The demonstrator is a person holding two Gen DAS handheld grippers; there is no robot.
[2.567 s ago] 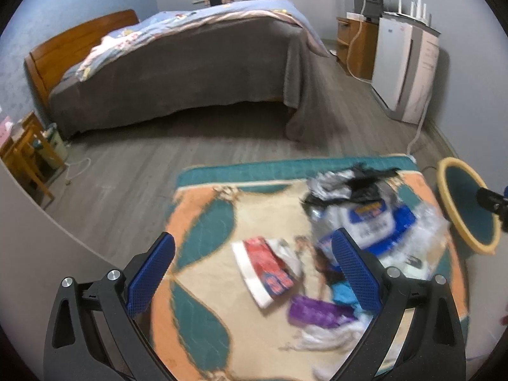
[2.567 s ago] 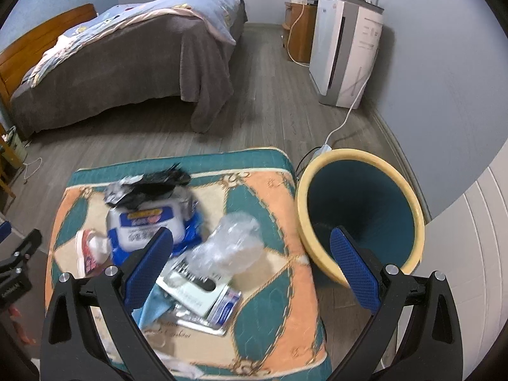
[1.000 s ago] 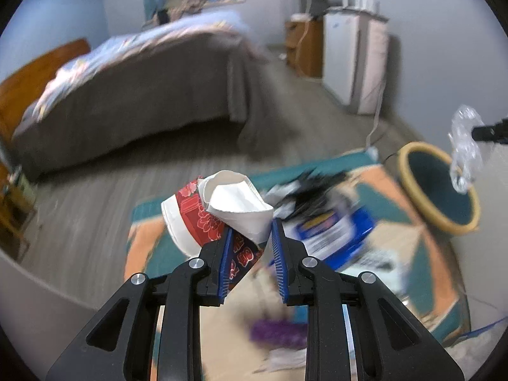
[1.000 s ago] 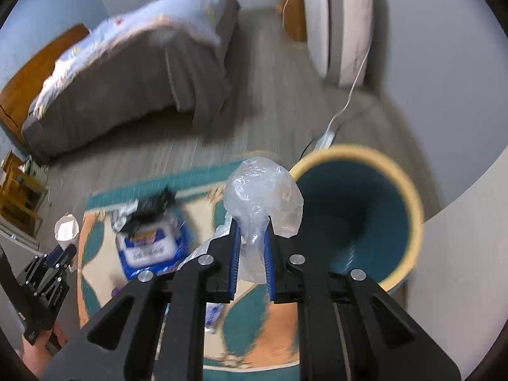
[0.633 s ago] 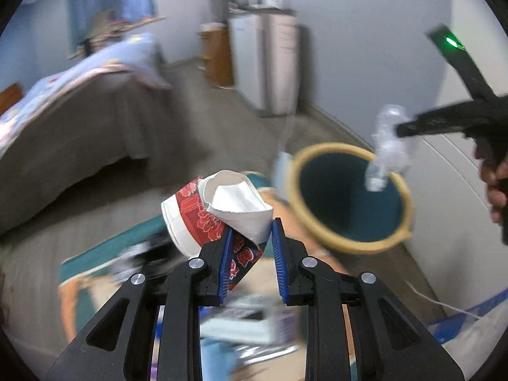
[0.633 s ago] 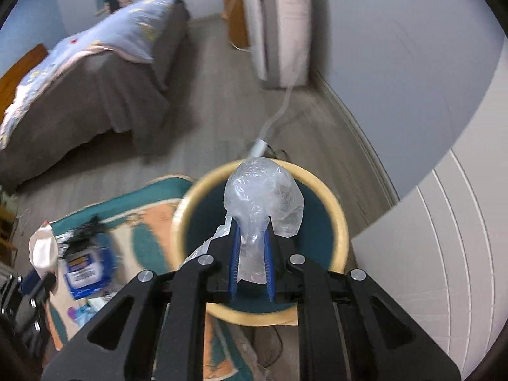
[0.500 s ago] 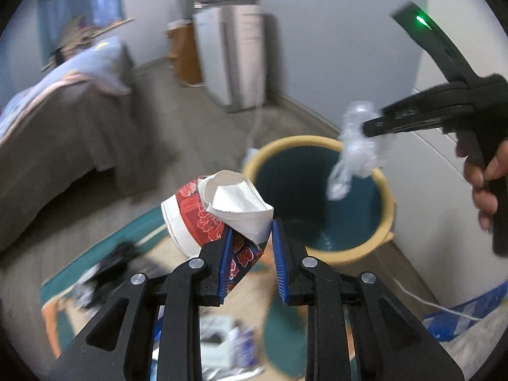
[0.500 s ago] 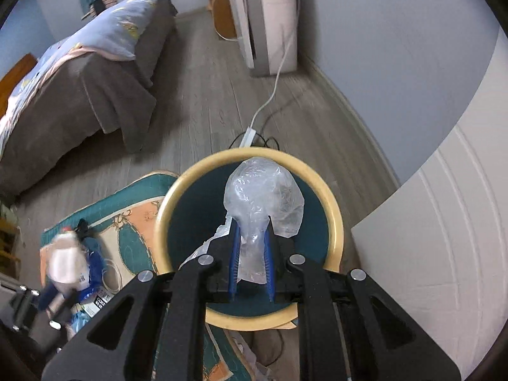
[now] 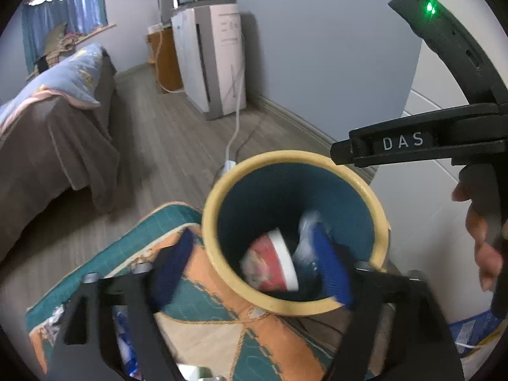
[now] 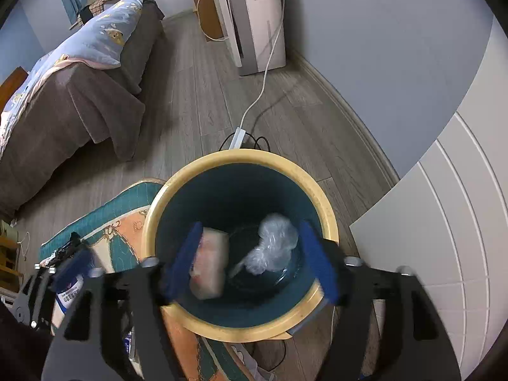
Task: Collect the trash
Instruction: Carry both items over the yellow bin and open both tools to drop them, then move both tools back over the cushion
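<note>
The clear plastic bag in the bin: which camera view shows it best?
The right wrist view: the clear plastic bag shows whole and fairly sharp inside the bin. In the left wrist view it is blurred and partly hidden behind a blue finger of that gripper.

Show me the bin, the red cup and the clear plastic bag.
bin (image 10: 241, 158): right wrist view, far yellow rim.
red cup (image 9: 270, 263): left wrist view, red side wall.
clear plastic bag (image 10: 273, 244): right wrist view, crumpled middle.
</note>
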